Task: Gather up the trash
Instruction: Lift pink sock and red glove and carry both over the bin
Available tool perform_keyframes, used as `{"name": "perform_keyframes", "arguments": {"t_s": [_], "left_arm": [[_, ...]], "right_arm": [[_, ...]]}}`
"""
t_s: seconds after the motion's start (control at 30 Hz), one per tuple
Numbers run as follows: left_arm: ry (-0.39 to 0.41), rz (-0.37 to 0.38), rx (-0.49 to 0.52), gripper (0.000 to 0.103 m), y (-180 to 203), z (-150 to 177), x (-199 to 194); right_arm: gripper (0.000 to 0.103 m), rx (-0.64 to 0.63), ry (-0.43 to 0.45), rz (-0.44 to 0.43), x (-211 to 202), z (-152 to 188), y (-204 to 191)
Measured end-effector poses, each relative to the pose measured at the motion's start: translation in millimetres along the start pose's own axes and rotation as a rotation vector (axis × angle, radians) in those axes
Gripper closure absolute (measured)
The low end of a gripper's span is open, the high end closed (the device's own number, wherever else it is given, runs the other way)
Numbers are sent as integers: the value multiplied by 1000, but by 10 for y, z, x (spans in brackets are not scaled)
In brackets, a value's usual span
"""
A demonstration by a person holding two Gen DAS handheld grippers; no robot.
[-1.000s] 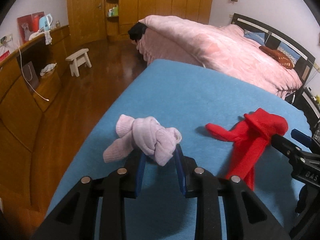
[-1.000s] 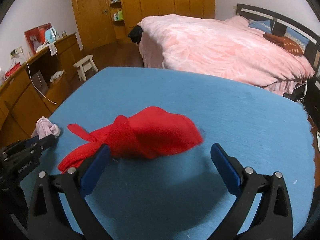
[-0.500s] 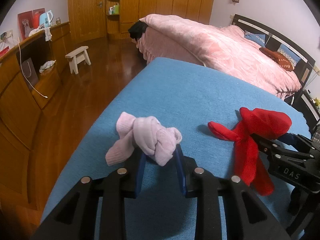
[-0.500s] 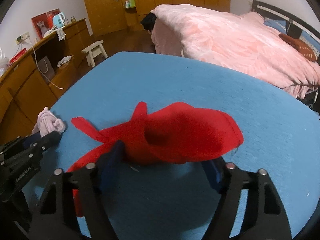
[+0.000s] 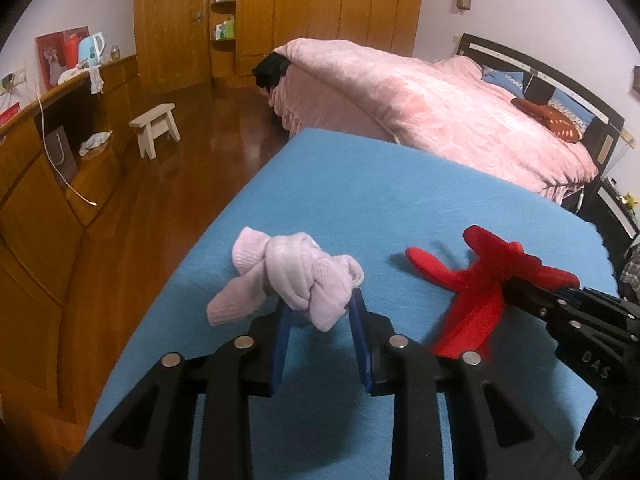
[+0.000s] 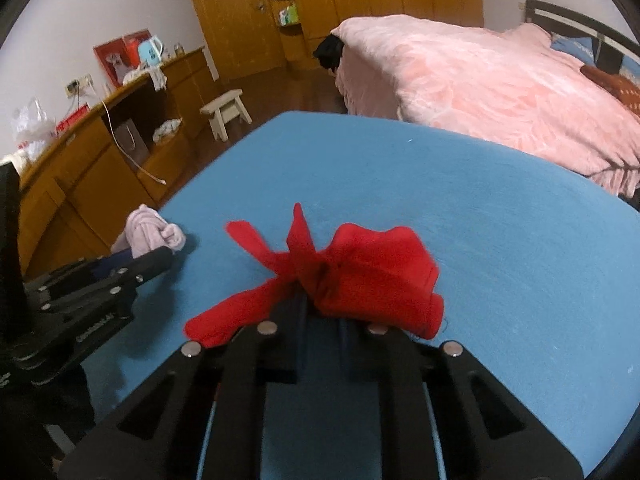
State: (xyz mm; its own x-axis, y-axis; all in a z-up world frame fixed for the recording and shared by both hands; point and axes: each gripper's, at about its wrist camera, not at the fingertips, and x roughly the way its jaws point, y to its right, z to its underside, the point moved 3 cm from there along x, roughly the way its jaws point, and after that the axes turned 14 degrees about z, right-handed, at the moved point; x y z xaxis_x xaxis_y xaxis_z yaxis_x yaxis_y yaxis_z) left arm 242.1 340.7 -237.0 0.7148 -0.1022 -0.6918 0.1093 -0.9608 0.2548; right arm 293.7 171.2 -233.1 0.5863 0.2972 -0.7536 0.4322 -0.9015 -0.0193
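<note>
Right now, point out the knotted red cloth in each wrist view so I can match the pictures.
Left wrist view: knotted red cloth at right of centre on the blue surface, clamped in the right gripper.
Right wrist view: centre, bunched just beyond this gripper's own shut jaws.
Shared landmark: the small white stool on the wooden floor.

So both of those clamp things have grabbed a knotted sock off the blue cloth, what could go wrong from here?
1. The right tool has just closed on the red sock near its knot; the loose tails hang free and could drag on the blue cloth.
2. The left tool pinches only the near edge of the pink sock, so it might slip out when lifted.
</note>
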Motion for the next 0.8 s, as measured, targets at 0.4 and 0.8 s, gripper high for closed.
{"name": "perform_keyframes", "arguments": {"t_s": [0.4,0.8], "left_arm": [[2,65,79,74,719,68,-245],[12,142,150,74,1479,71,-415]], "right_arm": [[91,102,78,64,-695,156,542],[91,187,114,168,-1275,478,1150]]}}
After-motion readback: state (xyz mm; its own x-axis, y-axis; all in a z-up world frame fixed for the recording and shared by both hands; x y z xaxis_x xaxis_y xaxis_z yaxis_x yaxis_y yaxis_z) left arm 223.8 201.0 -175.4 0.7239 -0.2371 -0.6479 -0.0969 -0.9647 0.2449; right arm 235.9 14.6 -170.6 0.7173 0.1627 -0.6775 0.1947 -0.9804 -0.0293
